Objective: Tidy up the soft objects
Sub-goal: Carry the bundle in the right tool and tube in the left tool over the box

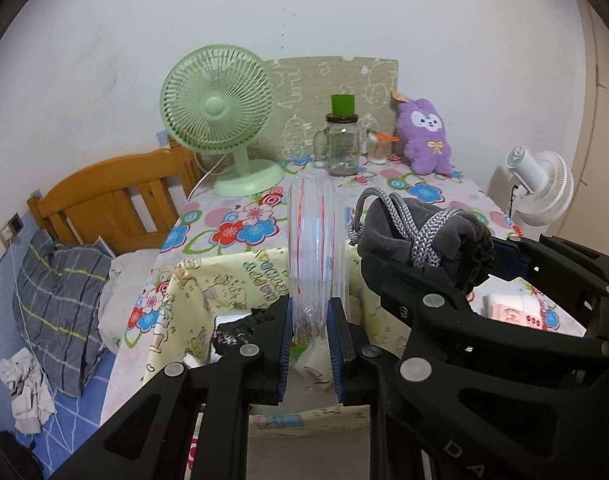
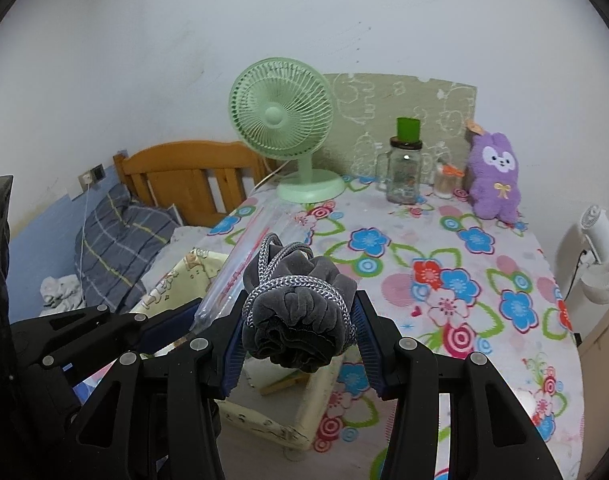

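A clear plastic bag (image 1: pixel 316 248) is clamped upright in the left gripper (image 1: pixel 312 344) jaws above the yellow box (image 1: pixel 208 280), its contents largely hidden. A gray pouch (image 2: pixel 300 312) is clamped in the right gripper (image 2: pixel 300 344) jaws beside it.

Two fans (image 1: pixel 218 116) (image 1: pixel 538 188), one plush (image 1: pixel 423 136), one jar (image 1: pixel 343 146), one pillow (image 1: pixel 60 300).

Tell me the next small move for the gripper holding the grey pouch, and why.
Probably carry the grey drawstring pouch left to the mouth of the clear plastic bag. The right gripper grips the pouch, the left gripper pinches the bag upright beside it, and the pouch is not yet inside.
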Demonstrator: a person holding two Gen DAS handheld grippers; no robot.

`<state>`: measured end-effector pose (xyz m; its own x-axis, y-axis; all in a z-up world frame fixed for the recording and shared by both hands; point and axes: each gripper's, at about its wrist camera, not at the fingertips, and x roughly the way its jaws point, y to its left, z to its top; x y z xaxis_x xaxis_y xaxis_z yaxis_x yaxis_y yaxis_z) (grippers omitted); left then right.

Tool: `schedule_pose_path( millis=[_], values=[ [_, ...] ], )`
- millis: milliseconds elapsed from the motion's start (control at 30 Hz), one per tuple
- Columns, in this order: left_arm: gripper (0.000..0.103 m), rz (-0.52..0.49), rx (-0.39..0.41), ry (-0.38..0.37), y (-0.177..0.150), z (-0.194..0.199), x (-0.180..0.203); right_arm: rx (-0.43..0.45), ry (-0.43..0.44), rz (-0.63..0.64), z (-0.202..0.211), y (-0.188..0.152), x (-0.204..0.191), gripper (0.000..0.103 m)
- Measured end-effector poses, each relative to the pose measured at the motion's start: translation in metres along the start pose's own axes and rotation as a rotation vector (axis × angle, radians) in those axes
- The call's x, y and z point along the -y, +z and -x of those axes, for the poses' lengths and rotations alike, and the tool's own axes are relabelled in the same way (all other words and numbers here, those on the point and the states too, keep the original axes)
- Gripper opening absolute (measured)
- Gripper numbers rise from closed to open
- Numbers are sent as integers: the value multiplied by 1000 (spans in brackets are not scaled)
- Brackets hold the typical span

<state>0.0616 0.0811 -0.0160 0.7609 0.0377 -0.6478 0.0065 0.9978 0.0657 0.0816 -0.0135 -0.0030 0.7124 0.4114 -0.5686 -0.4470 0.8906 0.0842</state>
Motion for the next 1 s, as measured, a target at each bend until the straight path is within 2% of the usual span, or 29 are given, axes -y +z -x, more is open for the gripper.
schedule_pose_path(
  millis=[333,833,900,1000],
  values=[
    [16,58,-86,13,-17,-26,-23,-72,35,9,-37,-8,-14,53],
    [19,121,-164,-9,-34,-54,-40,-147,44,22,-65,-19,-24,53],
    [21,128,-165,-8,-34,-54,-42,-158,50,22,-68,-21,-26,53],
    [34,131,-165,2,-34,-55,-43,-170,59,22,-72,-22,-27,53]
  ],
)
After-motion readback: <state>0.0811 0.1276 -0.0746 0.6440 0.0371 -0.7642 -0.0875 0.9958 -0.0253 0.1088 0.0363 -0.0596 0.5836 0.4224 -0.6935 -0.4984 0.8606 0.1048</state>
